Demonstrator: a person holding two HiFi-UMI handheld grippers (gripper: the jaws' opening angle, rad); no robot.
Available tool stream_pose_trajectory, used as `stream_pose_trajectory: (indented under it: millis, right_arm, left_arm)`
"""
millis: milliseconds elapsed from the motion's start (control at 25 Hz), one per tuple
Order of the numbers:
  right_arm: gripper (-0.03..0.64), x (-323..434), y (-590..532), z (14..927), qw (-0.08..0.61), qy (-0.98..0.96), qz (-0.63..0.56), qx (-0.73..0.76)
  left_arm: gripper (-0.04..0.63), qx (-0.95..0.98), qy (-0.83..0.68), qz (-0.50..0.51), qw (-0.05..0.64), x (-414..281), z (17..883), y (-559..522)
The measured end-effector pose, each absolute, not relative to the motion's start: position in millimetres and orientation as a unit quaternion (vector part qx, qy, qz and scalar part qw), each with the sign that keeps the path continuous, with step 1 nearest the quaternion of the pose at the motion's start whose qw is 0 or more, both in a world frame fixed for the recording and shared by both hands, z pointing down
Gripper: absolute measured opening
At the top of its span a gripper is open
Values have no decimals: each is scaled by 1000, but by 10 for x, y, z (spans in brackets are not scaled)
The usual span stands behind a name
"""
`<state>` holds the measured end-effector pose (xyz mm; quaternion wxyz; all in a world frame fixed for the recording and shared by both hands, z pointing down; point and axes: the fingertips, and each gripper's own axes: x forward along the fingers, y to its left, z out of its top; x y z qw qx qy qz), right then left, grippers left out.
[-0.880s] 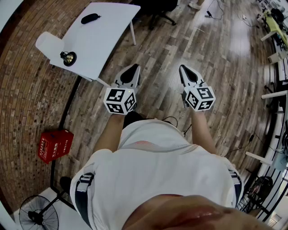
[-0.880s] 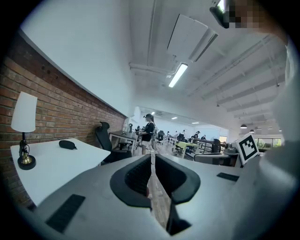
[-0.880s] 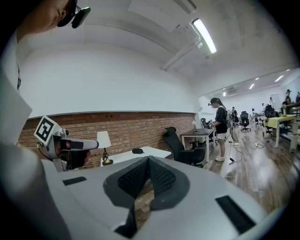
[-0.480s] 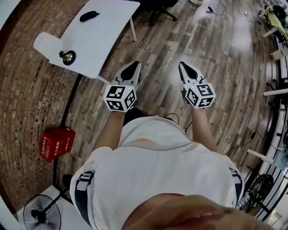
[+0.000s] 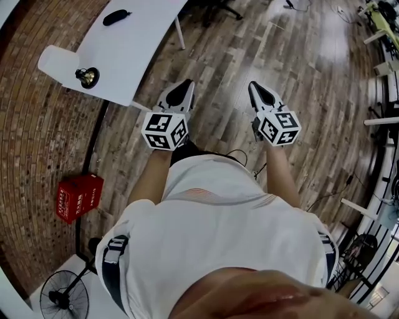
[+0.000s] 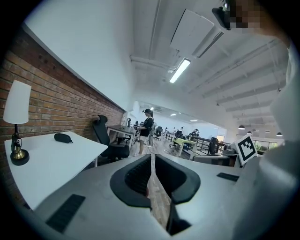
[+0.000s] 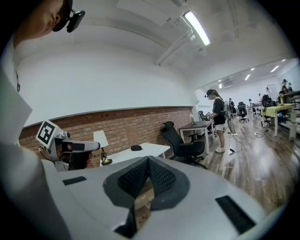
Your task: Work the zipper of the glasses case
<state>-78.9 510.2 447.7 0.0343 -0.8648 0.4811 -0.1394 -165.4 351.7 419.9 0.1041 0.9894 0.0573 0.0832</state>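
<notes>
The black glasses case (image 5: 116,17) lies at the far end of a white table (image 5: 134,50), well ahead of me and to the left; it also shows as a small dark shape (image 6: 63,137) in the left gripper view and as the case (image 7: 136,148) in the right gripper view. My left gripper (image 5: 186,85) and right gripper (image 5: 254,86) hang side by side over the wooden floor, clear of the table. Both are shut with nothing between the jaws. The left gripper (image 7: 65,149) shows in the right gripper view.
A brass lamp (image 5: 86,76) with a white shade stands at the table's near end. A red crate (image 5: 78,197) and a floor fan (image 5: 59,299) sit by the brick wall. A black office chair (image 6: 110,140) and a standing person (image 6: 146,127) are beyond the table.
The table, case and lamp have slid up and to the left in the head view. Both grippers keep about the same place, still shut and empty.
</notes>
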Motion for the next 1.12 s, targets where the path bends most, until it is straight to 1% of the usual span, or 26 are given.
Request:
stream_pose_trajectory:
  millis: [240,520,720,960,1120]
  right_arm:
    - [52,-478,4788,4577,31,484,-156,-860]
    - [52,112,4045,4424,15,501,-139,-854]
    - [52,495,3397,4235,7,507,-130,-852]
    - [52,709,2667,4174,-7,528,-126,-840]
    - [52,763,2218,4164,-25,553,-128,-823]
  left_arm:
    - [38,987,57,97,116,-1347,4302,3235]
    - [38,987,34,88,128,-812,4244,2429]
    - [38,989,24,74,122,-490,4078,1787]
    - [38,991,-5,63,122,-350,4027,1048]
    - [38,989,-34,56,136,-383,4037,647]
